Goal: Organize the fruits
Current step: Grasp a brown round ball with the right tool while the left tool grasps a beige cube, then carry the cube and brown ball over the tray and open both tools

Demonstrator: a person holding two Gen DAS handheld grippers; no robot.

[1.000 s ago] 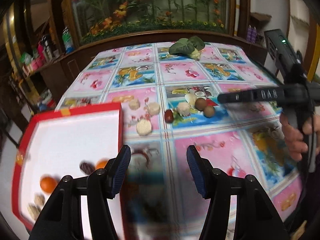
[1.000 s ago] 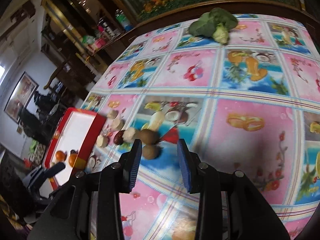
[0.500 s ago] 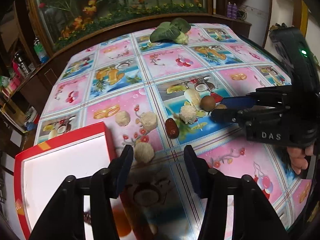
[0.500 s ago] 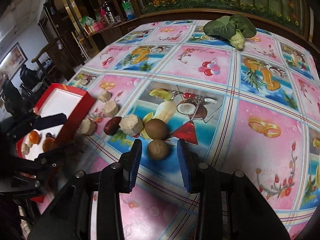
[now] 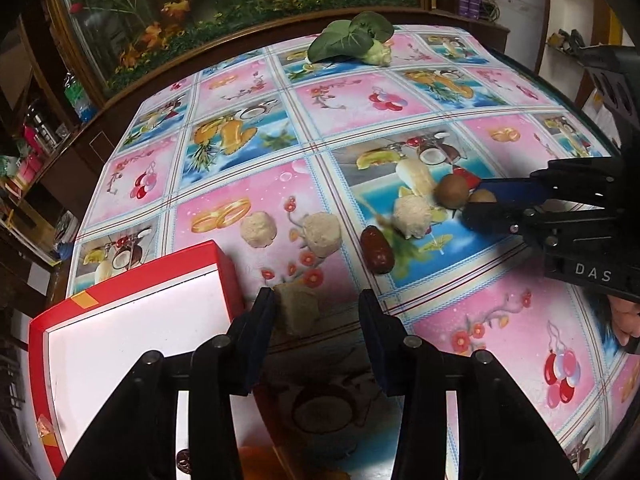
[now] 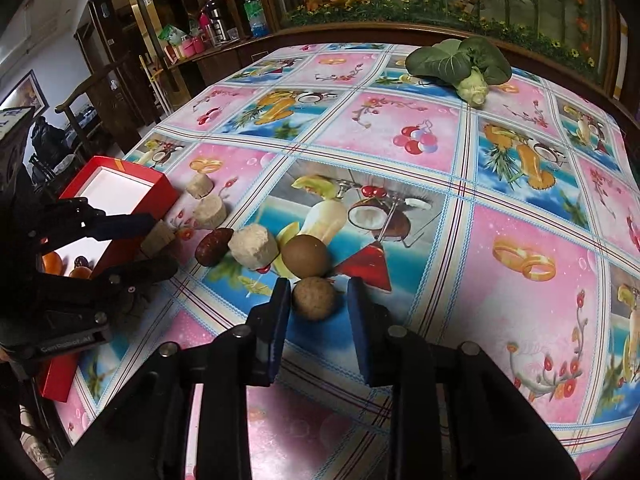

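Observation:
A red box with a white inside [image 5: 132, 320] [image 6: 116, 188] holds orange fruits [image 6: 52, 263]. My left gripper [image 5: 316, 312] is open, its fingers on either side of a beige fruit chunk [image 5: 296, 312] on the table beside the box. My right gripper [image 6: 316, 300] [image 5: 476, 206] is open around a small round tan fruit [image 6: 314, 298] [image 5: 482, 197]. A brown round fruit [image 6: 306, 256] [image 5: 451, 191], several beige chunks [image 6: 252, 246] [image 5: 322, 234] and a dark red date [image 6: 213, 241] [image 5: 376, 250] lie between them.
A leafy green vegetable [image 5: 352, 40] [image 6: 460, 64] lies at the far edge of the fruit-patterned tablecloth [image 6: 520, 208]. A wooden rail and planter run behind the table. Shelves with bottles stand at the left.
My left gripper has moved forward from over the box to straddle the beige chunk. My right gripper has moved in around the tan fruit. Both stay open.

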